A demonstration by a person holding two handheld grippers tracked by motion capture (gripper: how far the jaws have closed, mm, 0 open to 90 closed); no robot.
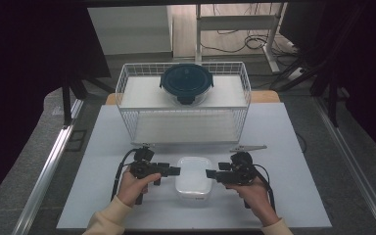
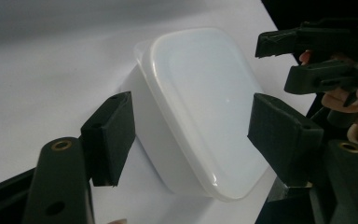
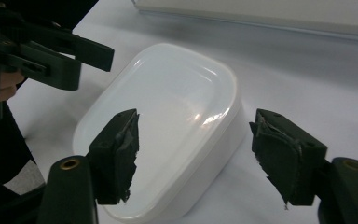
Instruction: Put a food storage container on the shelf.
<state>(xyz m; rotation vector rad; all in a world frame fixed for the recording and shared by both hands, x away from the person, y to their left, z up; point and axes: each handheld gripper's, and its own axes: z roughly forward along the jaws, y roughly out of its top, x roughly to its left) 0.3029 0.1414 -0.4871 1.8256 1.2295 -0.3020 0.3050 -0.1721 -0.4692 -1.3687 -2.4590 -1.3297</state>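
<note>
Light falls from overhead on my table (image 1: 293, 196), bright at the centre while the room's edges sink into near black. The high view is soft and grainy. Up close, glare gleams on the white container (image 3: 168, 116), and my own jaws blur darkly at the bottom.
</note>
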